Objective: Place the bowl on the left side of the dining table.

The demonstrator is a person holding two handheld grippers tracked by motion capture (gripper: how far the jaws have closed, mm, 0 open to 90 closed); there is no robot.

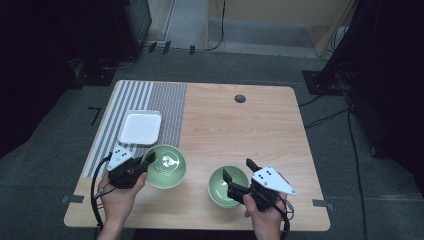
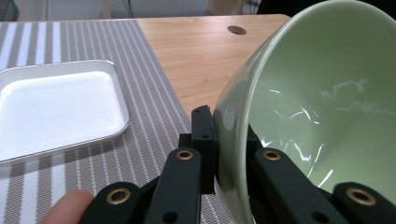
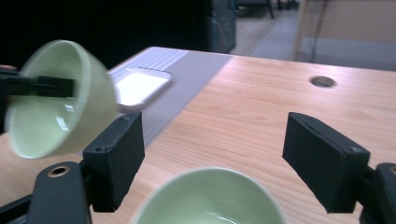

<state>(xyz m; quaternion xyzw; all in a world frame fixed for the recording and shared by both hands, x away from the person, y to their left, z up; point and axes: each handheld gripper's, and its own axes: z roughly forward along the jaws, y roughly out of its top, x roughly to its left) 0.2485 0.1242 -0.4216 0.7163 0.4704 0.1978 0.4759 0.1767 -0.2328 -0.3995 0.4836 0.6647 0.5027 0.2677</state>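
Pinching 1 green bowl (image 2: 322, 107) by its rim, the left tongs (image 2: 224, 154) tilted it beside the white tray (image 2: 56, 107), perhaps for stacking; the right tongs (image 3: 215, 158) gaped empty over the second bowl (image 3: 210, 198).

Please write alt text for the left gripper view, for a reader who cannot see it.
The left tongs clamp the rim of a tilted green bowl, one jaw outside and one inside. Behind lie a white square plate on a striped mat and the wooden table.
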